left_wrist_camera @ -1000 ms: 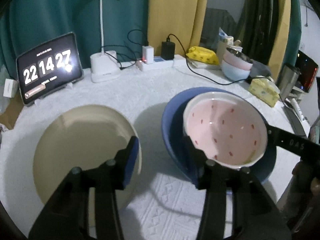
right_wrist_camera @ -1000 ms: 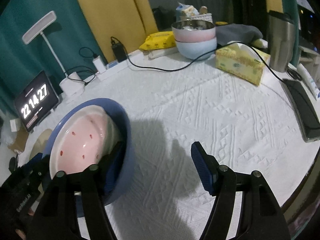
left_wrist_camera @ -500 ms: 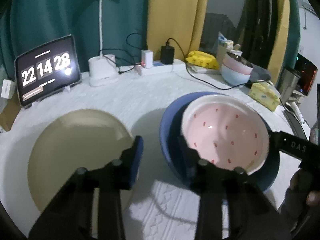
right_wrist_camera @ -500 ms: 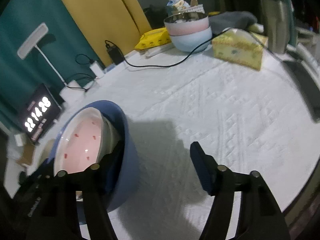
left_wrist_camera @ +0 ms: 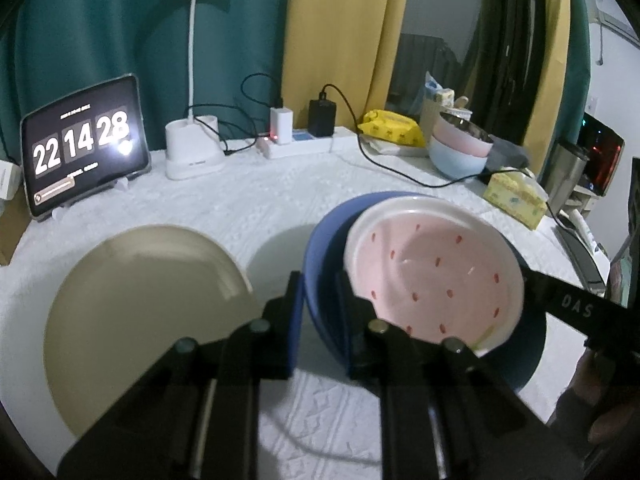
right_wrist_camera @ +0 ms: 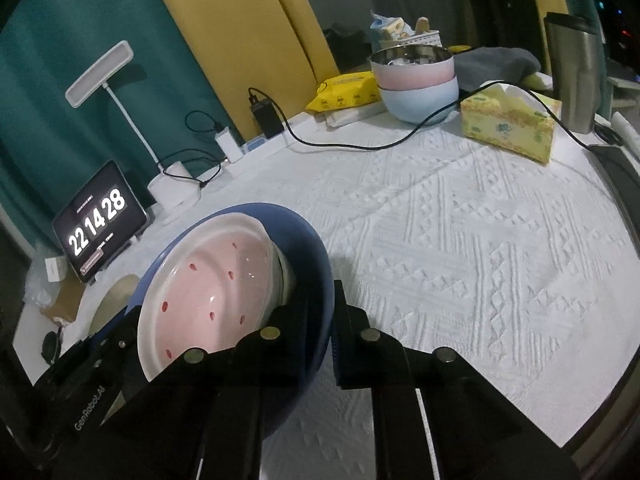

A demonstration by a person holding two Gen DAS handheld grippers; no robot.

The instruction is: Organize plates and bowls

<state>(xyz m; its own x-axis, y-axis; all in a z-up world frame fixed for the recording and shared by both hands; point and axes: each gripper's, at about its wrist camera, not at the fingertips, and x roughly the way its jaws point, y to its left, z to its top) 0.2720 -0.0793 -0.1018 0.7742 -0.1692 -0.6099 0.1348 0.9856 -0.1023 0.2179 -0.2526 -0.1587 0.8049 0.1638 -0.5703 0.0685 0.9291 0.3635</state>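
The blue bowl is gripped on two opposite sides of its rim. In the left wrist view, the left gripper is closed narrowly on the near-left rim, one finger outside the wall and one inside. In the right wrist view, the right gripper is closed on the rim in the same way. The pink bowl, dotted with red, is nested inside the blue one and leans against its far wall rather than sitting level.

The pair is seen above the white tablecloth; a shadow lies beneath it, so it is judged to be lifted or tipped, though contact with the cloth cannot be ruled out. A beige plate lies flat on the cloth just to the left of the bowls.

At the far right, two more bowls are stacked, pink on pale blue, beside a tissue box.

The nesting of the pink bowl into the blue is judged done. What is left, as far as can be told, is to place the nested pair, perhaps on the beige plate, and to settle the pink bowl level.
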